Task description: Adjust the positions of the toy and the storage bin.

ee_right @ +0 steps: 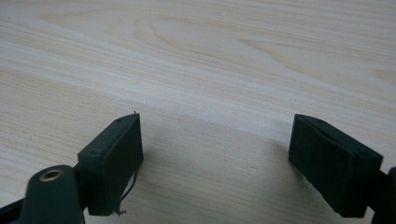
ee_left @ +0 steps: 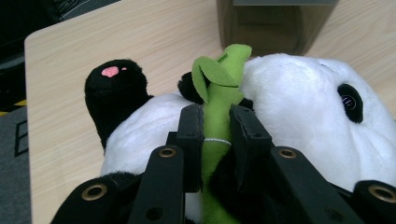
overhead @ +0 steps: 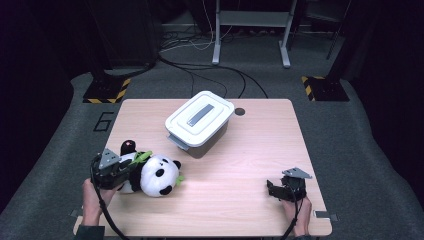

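A plush panda [overhead: 155,174] lies on its side at the left of the wooden table [overhead: 250,150], head toward the middle. Its white head [ee_left: 308,107] and a black paw with a pink pad [ee_left: 114,88] are close up in the left gripper view. A green bamboo stalk [ee_left: 217,102] runs along its body. My left gripper [overhead: 129,169] is shut on that green stalk [overhead: 141,157], the two jaws pressing it from both sides. My right gripper [overhead: 271,189] rests low over bare wood at the front right, open, with nothing between its jaws [ee_right: 217,163].
A grey storage box with a white lid [overhead: 200,120] stands at the middle back of the table, its dark wall [ee_left: 266,28] just beyond the panda. A round hole [overhead: 239,111] sits near the back edge. Dark floor, cables and stand legs lie behind.
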Demonstrator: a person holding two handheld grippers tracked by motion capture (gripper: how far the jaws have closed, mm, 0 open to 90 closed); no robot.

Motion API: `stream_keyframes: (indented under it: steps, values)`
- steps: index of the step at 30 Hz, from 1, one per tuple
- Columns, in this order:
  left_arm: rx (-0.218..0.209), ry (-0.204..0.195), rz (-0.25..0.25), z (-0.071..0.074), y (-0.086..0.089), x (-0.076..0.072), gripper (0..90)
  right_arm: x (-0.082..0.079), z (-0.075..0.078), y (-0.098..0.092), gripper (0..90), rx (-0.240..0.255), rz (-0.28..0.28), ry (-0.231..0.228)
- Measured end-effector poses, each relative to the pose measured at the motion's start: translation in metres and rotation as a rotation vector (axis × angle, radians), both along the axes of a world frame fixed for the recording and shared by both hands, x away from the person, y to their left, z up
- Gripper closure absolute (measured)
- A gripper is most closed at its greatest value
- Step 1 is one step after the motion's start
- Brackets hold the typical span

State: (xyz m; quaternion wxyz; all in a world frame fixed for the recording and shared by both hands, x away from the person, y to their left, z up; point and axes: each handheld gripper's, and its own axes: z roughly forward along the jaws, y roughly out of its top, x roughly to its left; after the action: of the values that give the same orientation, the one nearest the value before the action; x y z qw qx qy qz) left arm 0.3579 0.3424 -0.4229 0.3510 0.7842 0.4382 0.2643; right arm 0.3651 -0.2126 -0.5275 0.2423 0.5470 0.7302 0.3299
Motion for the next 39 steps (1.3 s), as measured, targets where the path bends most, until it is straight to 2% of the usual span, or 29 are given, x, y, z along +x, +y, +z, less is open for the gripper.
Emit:
stream_keyframes:
  steps: [5, 6, 8, 12, 13, 14, 15, 16, 17, 18, 19, 20, 21, 22, 24, 27, 30, 33, 36, 39]
  values:
    - [-0.017, 0.004, 0.021, 0.0, 0.007, 0.01, 74.5, 0.0, 0.0, 0.0, 16.6, 0.0, 0.0, 0.0]
    - [-0.03, 0.014, 0.032, -0.005, 0.01, 0.012, 74.3, 0.0, 0.0, 0.0, 16.6, 0.0, 0.0, 0.0]
    - [-0.067, 0.008, 0.031, -0.009, 0.012, 0.01, 73.5, 0.0, 0.0, 0.0, 16.6, 0.0, 0.0, 0.0]
    - [-0.092, -0.004, 0.027, -0.012, 0.014, 0.006, 70.2, 0.0, 0.0, 0.0, 16.5, 0.0, 0.001, 0.0]
    - [-0.102, -0.005, 0.033, -0.013, 0.013, 0.004, 65.5, 0.0, 0.0, 0.0, 16.5, 0.0, 0.002, 0.0]
    - [-0.124, -0.006, 0.04, -0.013, 0.011, 0.002, 56.9, 0.0, 0.0, 0.0, 16.5, 0.0, 0.002, 0.0]
    - [-0.124, -0.006, 0.04, -0.013, 0.011, 0.002, 51.5, 0.0, 0.0, 0.0, 16.6, 0.0, 0.002, 0.0]
    - [-0.152, -0.02, 0.053, -0.013, 0.007, -0.002, 45.3, 0.0, 0.0, 0.0, 16.5, 0.0, 0.002, 0.0]
    - [-0.152, -0.02, 0.053, -0.013, 0.007, -0.002, 41.0, 0.0, 0.0, 0.0, 16.5, 0.0, 0.002, 0.0]
    - [-0.164, -0.028, 0.062, -0.013, 0.004, -0.005, 41.0, 0.0, 0.0, 0.0, 16.5, 0.0, 0.002, 0.0]
    - [-0.169, -0.033, 0.068, -0.013, 0.002, -0.007, 35.6, 0.0, 0.0, 0.0, 16.5, 0.0, 0.002, 0.0]
    - [-0.17, -0.039, 0.076, -0.013, -0.002, -0.012, 29.2, 0.0, 0.0, 0.0, 16.5, 0.0, 0.002, 0.0]
    - [-0.17, -0.039, 0.076, -0.013, -0.002, -0.012, 26.4, 0.0, 0.0, 0.0, 16.5, 0.0, 0.002, 0.0]
    - [-0.173, -0.046, 0.081, -0.013, -0.005, -0.016, 26.4, 0.0, 0.0, 0.0, 16.5, 0.0, 0.002, 0.0]
    - [-0.181, -0.065, 0.087, -0.012, -0.012, -0.026, 20.7, 0.0, 0.0, 0.0, 16.5, 0.0, 0.003, 0.0]
    - [-0.196, -0.084, 0.08, -0.011, -0.016, -0.033, 19.2, 0.0, 0.0, 0.0, 16.5, -0.001, 0.004, 0.001]
    - [-0.177, -0.102, 0.077, -0.01, -0.023, -0.043, 16.6, 0.0, 0.0, 0.0, 16.4, -0.001, 0.004, 0.001]
    - [-0.184, -0.108, 0.074, -0.011, -0.025, -0.049, 15.3, 0.0, 0.0, 0.0, 16.4, -0.001, 0.004, 0.001]
    - [-0.163, -0.126, 0.077, -0.015, -0.029, -0.061, 14.7, 0.0, 0.0, 0.0, 16.0, -0.002, 0.01, 0.004]
    - [-0.161, -0.141, 0.087, -0.019, -0.03, -0.068, 13.8, 0.0, 0.0, 0.001, 15.4, -0.002, 0.013, 0.006]
